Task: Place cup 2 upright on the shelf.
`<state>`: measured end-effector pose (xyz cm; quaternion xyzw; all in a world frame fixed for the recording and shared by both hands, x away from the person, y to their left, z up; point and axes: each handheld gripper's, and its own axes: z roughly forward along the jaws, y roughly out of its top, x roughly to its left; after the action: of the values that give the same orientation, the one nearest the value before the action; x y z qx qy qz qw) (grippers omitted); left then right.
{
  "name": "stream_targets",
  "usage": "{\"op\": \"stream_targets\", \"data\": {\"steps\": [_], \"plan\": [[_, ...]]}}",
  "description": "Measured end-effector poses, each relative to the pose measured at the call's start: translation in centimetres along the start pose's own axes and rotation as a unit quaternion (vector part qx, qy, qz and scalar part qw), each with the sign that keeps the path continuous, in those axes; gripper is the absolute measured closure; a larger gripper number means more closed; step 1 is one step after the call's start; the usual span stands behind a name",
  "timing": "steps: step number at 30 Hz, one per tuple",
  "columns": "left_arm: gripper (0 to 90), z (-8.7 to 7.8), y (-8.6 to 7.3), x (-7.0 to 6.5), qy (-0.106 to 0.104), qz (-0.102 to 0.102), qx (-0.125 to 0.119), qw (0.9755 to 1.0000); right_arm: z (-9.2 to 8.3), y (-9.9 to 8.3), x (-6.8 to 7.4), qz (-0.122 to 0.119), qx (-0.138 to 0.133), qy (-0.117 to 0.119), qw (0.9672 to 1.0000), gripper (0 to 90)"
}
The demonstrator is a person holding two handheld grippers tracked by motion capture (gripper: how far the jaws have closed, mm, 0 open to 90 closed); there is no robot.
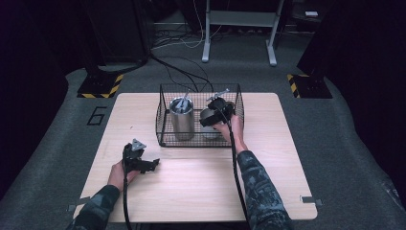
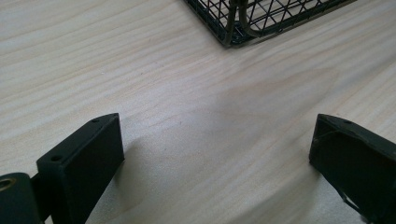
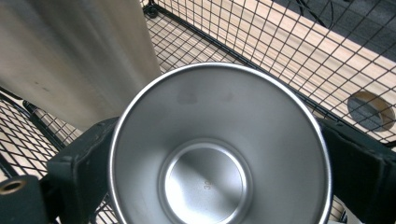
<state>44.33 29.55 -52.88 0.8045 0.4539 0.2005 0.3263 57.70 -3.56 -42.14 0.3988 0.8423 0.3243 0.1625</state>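
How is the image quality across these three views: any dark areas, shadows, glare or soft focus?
High view: the table is well lit, the room around it nearly black. Left gripper view: a broad soft shadow lies on the wood between the open jaws of the left gripper, and the basket corner is sharp. Right gripper view: the steel cup shows mild sheen, no harsh glare, and the taller can beside it looks soft.

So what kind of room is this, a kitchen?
Probably not a kitchen; more likely a lab or recording studio. A bare wooden table stands on grey carpet, with black-and-yellow hazard tape on the floor, loose cables behind, and dark curtains around it.
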Motion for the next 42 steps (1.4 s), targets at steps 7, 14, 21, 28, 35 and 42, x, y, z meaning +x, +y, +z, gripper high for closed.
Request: {"op": "stream_targets", "data": {"steps": [7,14,21,28,35,42], "plan": [[3.0,0.0,0.0,0.0,0.000,-0.001,0.000,1.0000,0.5,-0.3,-0.2,0.014,0.011,0.002,0.9998,5.5],[3.0,0.0,0.0,0.0,0.000,0.000,-0.001,1.0000,0.7,-0.2,0.0,0.010,0.015,0.001,0.9998,5.3],[3.0,0.0,0.0,0.0,0.000,0.001,-0.001,1.0000,0.2,0.1,-0.1,0.021,0.025,0.018,0.9993,0.0],[3.0,0.0,0.0,0.0,0.000,0.000,0.000,1.0000,-1.1,0.5,-0.4,0.026,0.004,0.019,0.9995,0.0],[3.0,0.0,0.0,0.0,0.000,0.002,0.000,1.0000,-3.2,1.0,0.4,0.006,-0.010,0.013,0.9998,0.0],[3.0,0.0,0.0,-0.1,-0.001,-0.001,-0.001,1.0000,-5.5,0.6,1.0,-0.003,-0.022,0.028,0.9994,0.0]]}}
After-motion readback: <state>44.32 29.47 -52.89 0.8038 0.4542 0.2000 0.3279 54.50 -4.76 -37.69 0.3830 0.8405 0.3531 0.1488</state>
